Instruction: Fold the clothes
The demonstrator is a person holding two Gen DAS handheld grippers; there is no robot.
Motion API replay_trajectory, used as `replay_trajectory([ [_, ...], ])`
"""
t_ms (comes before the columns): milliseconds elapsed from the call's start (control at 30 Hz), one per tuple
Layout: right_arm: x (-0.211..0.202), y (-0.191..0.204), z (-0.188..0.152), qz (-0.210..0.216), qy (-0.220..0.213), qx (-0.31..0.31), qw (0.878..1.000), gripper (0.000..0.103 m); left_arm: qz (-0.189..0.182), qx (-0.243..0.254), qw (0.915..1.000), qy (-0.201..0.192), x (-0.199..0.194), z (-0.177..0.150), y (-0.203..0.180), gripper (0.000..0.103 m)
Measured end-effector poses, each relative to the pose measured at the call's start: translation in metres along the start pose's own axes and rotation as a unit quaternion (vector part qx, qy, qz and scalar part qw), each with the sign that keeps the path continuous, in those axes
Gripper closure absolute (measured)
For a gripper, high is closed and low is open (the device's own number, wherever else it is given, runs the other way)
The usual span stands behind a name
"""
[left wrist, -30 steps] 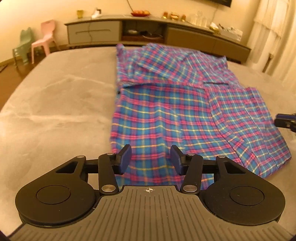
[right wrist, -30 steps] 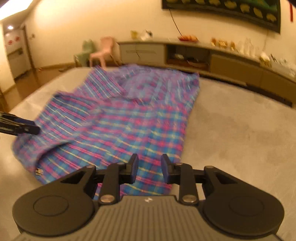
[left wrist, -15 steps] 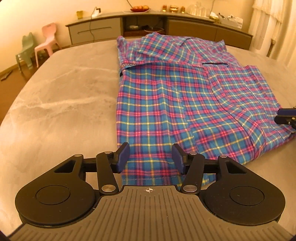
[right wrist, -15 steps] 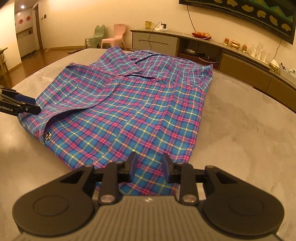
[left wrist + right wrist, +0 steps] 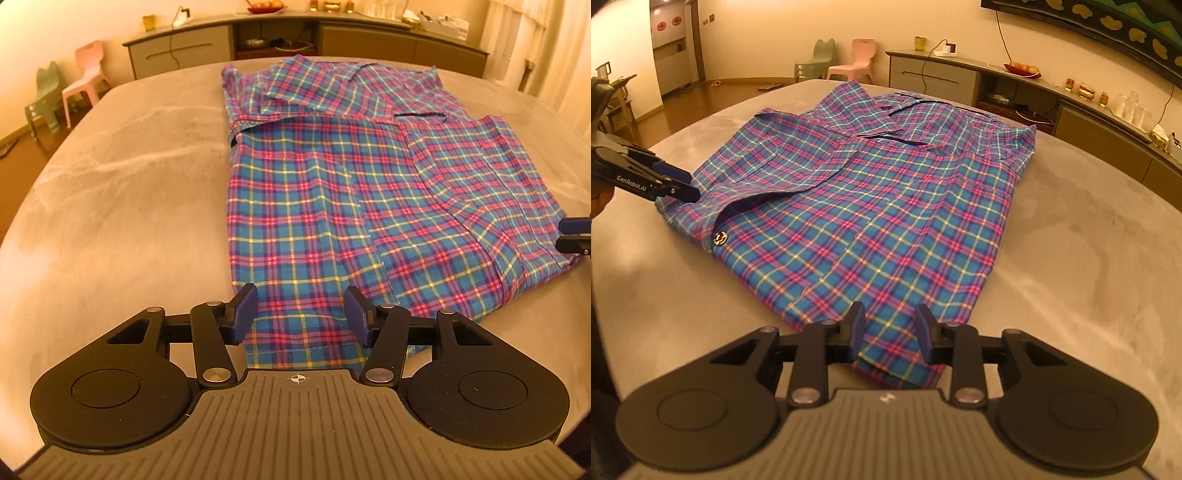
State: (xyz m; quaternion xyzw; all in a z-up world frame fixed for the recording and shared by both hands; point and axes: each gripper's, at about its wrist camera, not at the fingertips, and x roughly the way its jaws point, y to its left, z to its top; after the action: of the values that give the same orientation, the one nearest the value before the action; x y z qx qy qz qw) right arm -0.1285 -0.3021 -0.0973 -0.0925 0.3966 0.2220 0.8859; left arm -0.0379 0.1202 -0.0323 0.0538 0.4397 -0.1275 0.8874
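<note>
A blue, pink and yellow plaid shirt (image 5: 351, 192) lies flat on the grey table, sides folded in, collar at the far end. It also shows in the right wrist view (image 5: 871, 206). My left gripper (image 5: 301, 314) is open, its fingers straddling the shirt's near hem at the left corner. My right gripper (image 5: 890, 332) is open over the near hem's right corner. The left gripper's tips (image 5: 679, 184) show from the side in the right wrist view, at the shirt's left edge. The right gripper's tips (image 5: 572, 236) show at the shirt's right edge in the left wrist view.
The grey marbled table (image 5: 122, 192) extends bare to the left of the shirt and to its right (image 5: 1089, 258). A long sideboard (image 5: 1015, 92) with dishes stands behind. Two small plastic chairs (image 5: 70, 88) stand on the floor at the far left.
Both grippers have moved lower and closer to the shirt's near hem, and the views tilted down. The shirt lies still; both grippers stay open.
</note>
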Motion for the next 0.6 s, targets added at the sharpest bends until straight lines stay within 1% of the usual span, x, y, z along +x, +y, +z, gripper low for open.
replay_trajectory([
  [167, -0.010, 0.003, -0.007, 0.009, 0.006, 0.001, 1.000, 0.072, -0.005, -0.004, 1.0000, 0.007, -0.016, -0.008, -0.004, 0.054],
  [300, -0.006, -0.005, 0.003, 0.016, 0.016, 0.008, 1.000, 0.071, 0.004, -0.002, 0.9999, 0.010, -0.017, -0.002, -0.007, 0.052],
  [333, -0.010, -0.008, 0.008, 0.023, 0.011, 0.014, 1.000, 0.072, 0.007, -0.007, 0.9999, 0.012, -0.017, 0.001, -0.008, 0.054],
  [367, -0.017, -0.011, 0.012, 0.031, 0.003, 0.020, 0.999, 0.072, 0.005, -0.012, 0.9999, -0.003, -0.022, 0.005, -0.008, 0.058],
  [400, -0.028, -0.014, 0.023, 0.036, -0.029, 0.023, 0.999, 0.072, 0.003, -0.016, 0.9997, -0.018, -0.028, 0.008, -0.009, 0.058],
  [433, -0.038, -0.016, 0.037, 0.038, -0.060, 0.024, 0.997, 0.068, 0.001, -0.020, 0.9992, -0.034, -0.033, 0.011, -0.010, 0.058],
  [467, -0.042, -0.017, 0.050, 0.036, -0.080, 0.023, 0.996, 0.065, 0.016, -0.009, 0.9980, -0.061, -0.039, 0.020, -0.015, 0.056],
  [500, -0.038, -0.015, 0.063, 0.032, -0.089, 0.017, 0.995, 0.061, 0.029, 0.002, 0.9957, -0.088, -0.045, 0.029, -0.020, 0.054],
  [533, -0.031, -0.014, 0.078, 0.029, -0.094, 0.010, 0.995, 0.061, 0.023, 0.011, 0.9954, -0.092, -0.039, 0.041, -0.024, 0.051],
  [567, -0.019, -0.012, 0.090, 0.028, -0.091, 0.004, 0.995, 0.061, 0.017, 0.020, 0.9951, -0.095, -0.034, 0.053, -0.029, 0.050],
  [600, -0.002, -0.011, 0.100, 0.027, -0.081, 0.004, 0.996, 0.061, 0.011, 0.024, 0.9956, -0.089, -0.023, 0.060, -0.031, 0.050],
])
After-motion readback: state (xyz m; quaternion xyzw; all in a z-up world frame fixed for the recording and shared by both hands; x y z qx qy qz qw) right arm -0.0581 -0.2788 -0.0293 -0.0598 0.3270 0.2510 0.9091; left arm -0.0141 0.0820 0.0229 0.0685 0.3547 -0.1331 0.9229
